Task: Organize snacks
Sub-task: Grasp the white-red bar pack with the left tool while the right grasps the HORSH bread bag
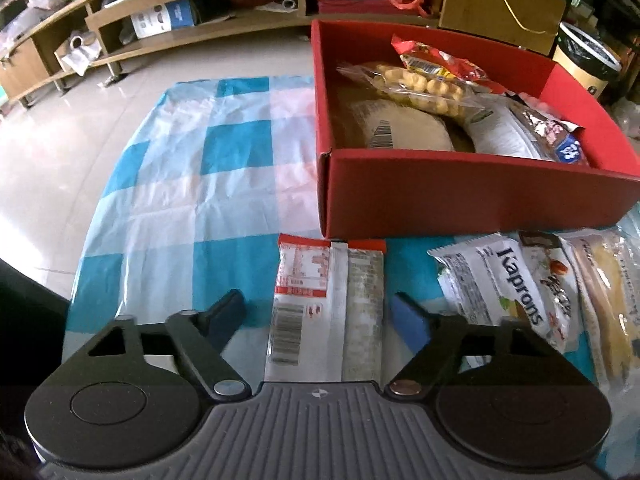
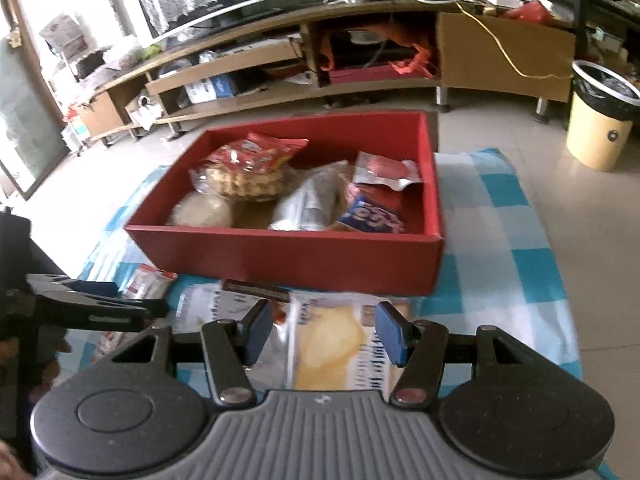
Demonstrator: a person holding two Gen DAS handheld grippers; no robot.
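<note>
While several snacks sit in the red box (image 1: 460,200), four packets (image 1: 516,292) remain near; both hand-held grippers (image 1: 316,312) (image 2: 320,332) released.

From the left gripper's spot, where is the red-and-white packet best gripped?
Across its near end, coming from above. The red-and-white packet lies flat on the checked cloth, its long edges running between the left gripper fingers, which already straddle it without pressing.
</note>
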